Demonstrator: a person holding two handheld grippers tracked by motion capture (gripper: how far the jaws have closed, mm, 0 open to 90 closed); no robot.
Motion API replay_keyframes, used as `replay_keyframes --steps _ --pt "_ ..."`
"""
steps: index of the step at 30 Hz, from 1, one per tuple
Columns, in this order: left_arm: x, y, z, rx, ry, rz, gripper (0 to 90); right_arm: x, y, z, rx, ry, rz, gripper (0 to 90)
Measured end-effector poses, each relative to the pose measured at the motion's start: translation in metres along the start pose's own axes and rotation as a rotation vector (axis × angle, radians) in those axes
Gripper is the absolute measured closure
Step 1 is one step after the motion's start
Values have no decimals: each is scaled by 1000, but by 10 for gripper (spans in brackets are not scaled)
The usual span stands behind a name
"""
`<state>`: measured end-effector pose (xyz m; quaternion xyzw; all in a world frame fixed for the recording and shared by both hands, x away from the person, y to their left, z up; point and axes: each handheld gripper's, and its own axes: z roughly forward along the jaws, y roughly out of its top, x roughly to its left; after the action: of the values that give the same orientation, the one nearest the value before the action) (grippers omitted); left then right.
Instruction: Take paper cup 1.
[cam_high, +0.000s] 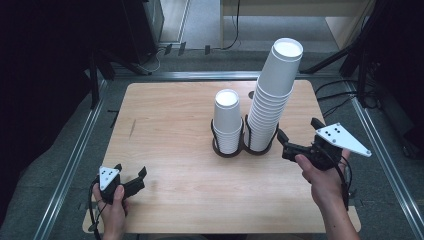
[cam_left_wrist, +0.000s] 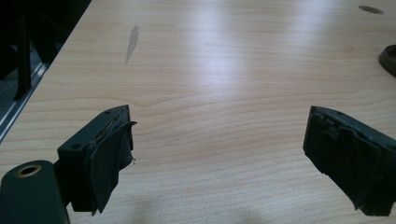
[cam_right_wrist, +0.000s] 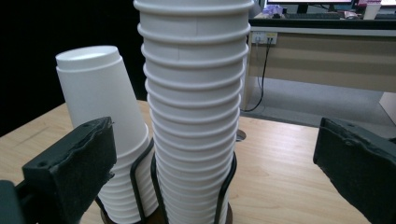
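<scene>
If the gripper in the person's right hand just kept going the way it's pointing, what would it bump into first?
Most likely the tall stack of cups: it stands straight ahead between the open jaws of the right gripper. The short stack sits off to one side.

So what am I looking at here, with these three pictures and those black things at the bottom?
A person sits at a wooden table with a hand-held claw in each hand. The high view looks down from above: left claw, right claw. The other two pictures come from cameras riding on each claw, so the black blocks are its own jaws. Both claws are open and hold nothing. On the table stand a tall stack of white paper cups and a short stack, upside down, in a black wire holder.
</scene>
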<state>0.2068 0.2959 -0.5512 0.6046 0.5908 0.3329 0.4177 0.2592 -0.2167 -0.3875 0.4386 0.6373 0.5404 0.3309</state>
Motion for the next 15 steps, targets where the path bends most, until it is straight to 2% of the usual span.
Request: replay_keyframes --steps 3,6,9,15 --pt "-2 2 0 1 6 14 84 1 6 1 -10 3 4 0" --pt "-12 8 -2 -13 12 42 84 4 12 2 -27 16 25 2" --pt "-24 17 -5 -38 -10 52 84 7 17 5 -43 17 24 5" --pt "-59 35 -8 -72 -98 97 84 11 30 9 -88 34 33 8"
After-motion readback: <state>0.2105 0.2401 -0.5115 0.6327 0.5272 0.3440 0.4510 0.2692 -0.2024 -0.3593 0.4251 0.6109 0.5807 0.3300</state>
